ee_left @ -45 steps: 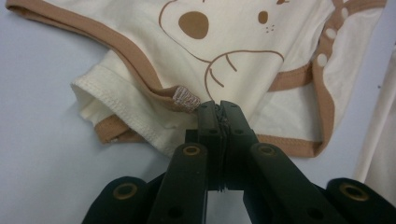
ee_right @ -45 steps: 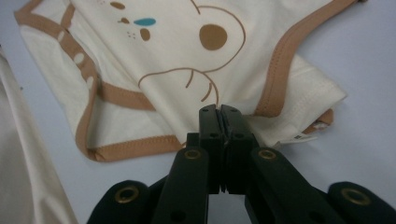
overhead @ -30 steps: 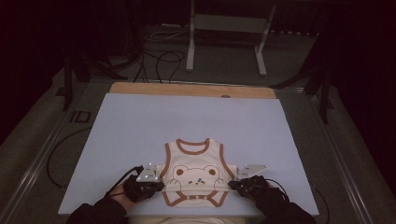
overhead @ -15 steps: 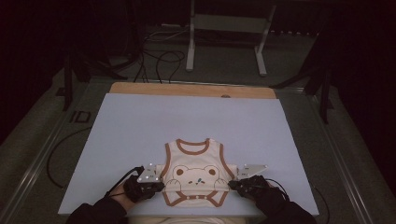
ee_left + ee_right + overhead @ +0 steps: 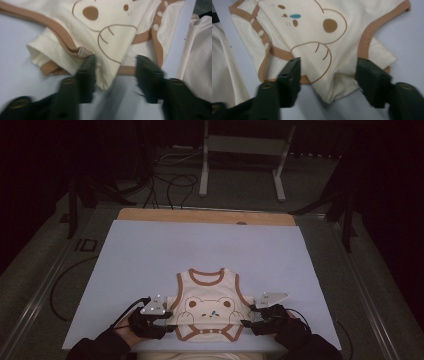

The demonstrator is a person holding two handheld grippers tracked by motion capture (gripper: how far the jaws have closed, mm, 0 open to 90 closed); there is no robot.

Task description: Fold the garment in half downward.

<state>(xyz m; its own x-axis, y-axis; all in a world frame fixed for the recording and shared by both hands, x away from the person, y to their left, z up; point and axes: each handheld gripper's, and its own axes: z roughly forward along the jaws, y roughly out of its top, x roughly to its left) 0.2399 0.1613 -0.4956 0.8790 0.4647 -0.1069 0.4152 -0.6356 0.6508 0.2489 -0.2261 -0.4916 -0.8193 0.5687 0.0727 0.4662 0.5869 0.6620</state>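
A cream baby bodysuit (image 5: pixel 209 307) with brown trim and a bear print lies flat near the front edge of the pale blue board (image 5: pixel 200 250). My left gripper (image 5: pixel 169 320) sits at the bodysuit's left side and my right gripper (image 5: pixel 247 316) at its right side, each held by a gloved hand. In the left gripper view the bodysuit (image 5: pixel 110 30) has its folded side edge between the jaws of the open left gripper (image 5: pixel 116 62). In the right gripper view the open right gripper (image 5: pixel 329 63) straddles the other side edge of the bodysuit (image 5: pixel 317 35), jaws wide apart.
A wooden strip (image 5: pixel 205 215) borders the board's far edge. Beyond it, a metal stand (image 5: pixel 240 150) and cables (image 5: pixel 170 185) lie on the dark floor. A separate cream cloth (image 5: pixel 197 50) hangs at the table's near edge, also visible as cream cloth (image 5: pixel 222 65) beside the right gripper.
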